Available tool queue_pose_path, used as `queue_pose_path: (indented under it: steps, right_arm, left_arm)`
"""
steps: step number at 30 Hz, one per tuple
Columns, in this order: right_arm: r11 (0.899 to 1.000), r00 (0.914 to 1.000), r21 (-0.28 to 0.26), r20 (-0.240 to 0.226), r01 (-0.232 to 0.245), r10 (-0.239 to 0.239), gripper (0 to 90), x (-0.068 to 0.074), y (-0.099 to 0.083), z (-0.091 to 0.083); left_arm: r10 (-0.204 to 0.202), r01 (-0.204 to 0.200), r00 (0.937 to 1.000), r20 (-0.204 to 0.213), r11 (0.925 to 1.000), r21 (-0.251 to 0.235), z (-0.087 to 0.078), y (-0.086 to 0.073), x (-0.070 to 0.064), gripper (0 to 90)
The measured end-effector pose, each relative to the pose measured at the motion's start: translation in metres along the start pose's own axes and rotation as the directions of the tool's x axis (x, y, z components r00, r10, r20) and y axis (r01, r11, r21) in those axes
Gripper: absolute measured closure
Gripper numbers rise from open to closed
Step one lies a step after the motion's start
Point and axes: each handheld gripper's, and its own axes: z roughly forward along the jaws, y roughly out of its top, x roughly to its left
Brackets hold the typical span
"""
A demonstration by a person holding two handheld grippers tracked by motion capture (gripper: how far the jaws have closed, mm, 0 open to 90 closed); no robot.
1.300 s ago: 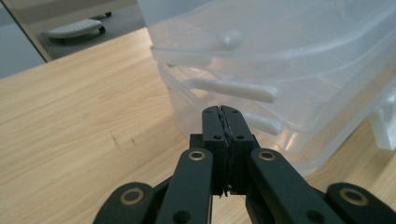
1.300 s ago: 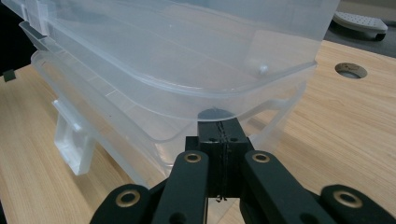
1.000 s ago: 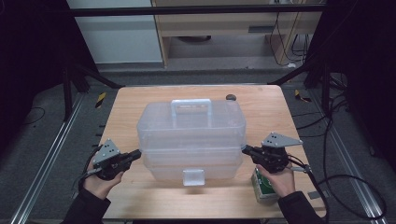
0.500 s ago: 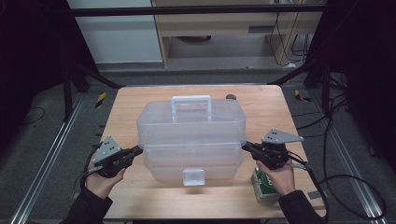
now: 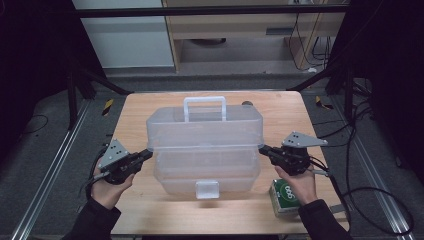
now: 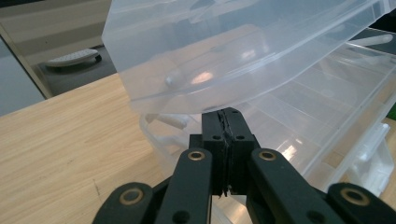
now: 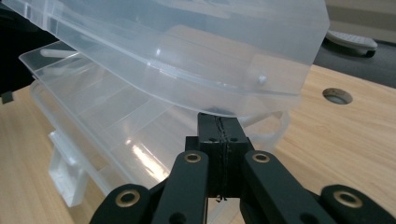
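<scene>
- Lid [image 5: 204,127] of the clear plastic box [image 5: 206,172] sits raised and tilted over the base, mid-table [image 5: 150,210].
- My left tool [image 5: 142,156], jaws pressed together, pushes up under the lid's left edge.
- My right tool [image 5: 265,150], equally closed, props the right edge.
- Green packet [image 5: 286,196] lies beside my right hand.

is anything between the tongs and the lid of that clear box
Nothing visible. The shut left tongs and right tongs both sit right under the raised lid at its two ends, above the clear box.

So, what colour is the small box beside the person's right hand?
Green, with white print on top; the small box shows best in the high view.
</scene>
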Motion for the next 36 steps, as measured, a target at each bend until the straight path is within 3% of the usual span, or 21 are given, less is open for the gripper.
queue_pose_path:
  steps: [14, 30, 36]
  right_arm:
    - [1.000, 1.0000, -0.019, -0.007, 0.004, -0.004, 90.0, -0.004, 0.014, 0.001]
    - [1.000, 0.9999, -0.017, -0.014, 0.007, -0.007, 89.9, -0.002, 0.010, 0.000]
    - [1.000, 0.9996, -0.008, -0.025, 0.012, -0.012, 90.0, 0.000, 0.009, 0.002]
  left_arm:
    - [0.019, -0.019, 0.9993, -0.031, 0.9998, 0.000, 0.005, 0.015, 0.003, 88.1]
    - [0.015, -0.015, 0.9994, -0.031, 0.9999, -0.001, 0.006, 0.007, 0.001, 83.4]
    - [0.005, -0.003, 0.9969, -0.078, 0.9997, 0.024, 0.003, -0.001, 0.006, 75.3]
